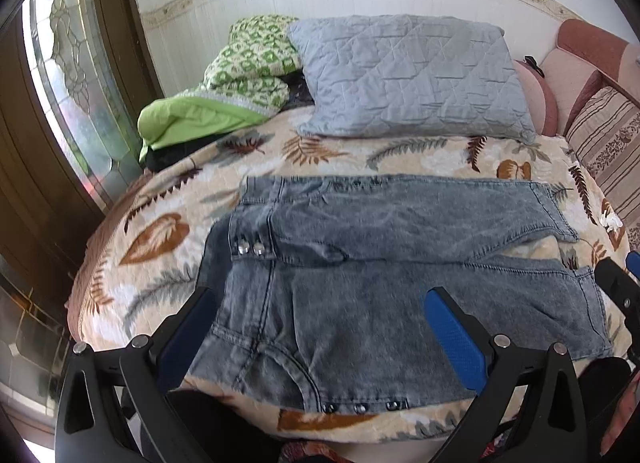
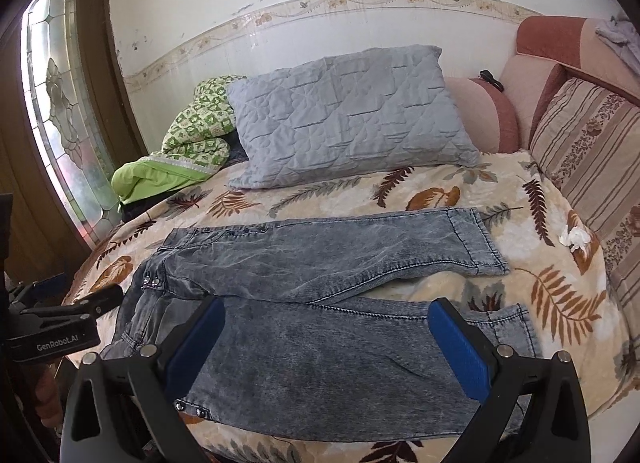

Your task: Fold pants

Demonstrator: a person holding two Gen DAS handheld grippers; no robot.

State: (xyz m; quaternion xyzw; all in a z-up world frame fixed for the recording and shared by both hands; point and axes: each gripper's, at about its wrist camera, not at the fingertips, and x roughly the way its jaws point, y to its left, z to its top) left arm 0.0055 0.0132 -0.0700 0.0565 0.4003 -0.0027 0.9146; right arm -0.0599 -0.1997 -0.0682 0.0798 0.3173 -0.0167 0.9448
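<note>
At frame bottom, left gripper (image 1: 320,327): jaws spread wide, blue pads empty, hovering over the waist end of the pants.
At frame bottom, right gripper (image 2: 326,333): likewise wide apart, nothing held, above the near leg.
Pants (image 2: 320,343): grey acid-wash denim, lying flat across the centre of the bed, waist toward the left, cuffs toward the right; legs parted in a narrow V.
Snap buttons (image 1: 250,250): two shiny studs at the waistband, left of centre.
Bedspread (image 2: 560,303): cream with brown and grey leaves, under the pants.
Pillow (image 2: 348,115): grey quilted, upper centre, beyond the pants.
Green quilt (image 2: 188,147): bundled at upper left, beside the pillow.
Striped cushion (image 2: 592,151): right edge.
</note>
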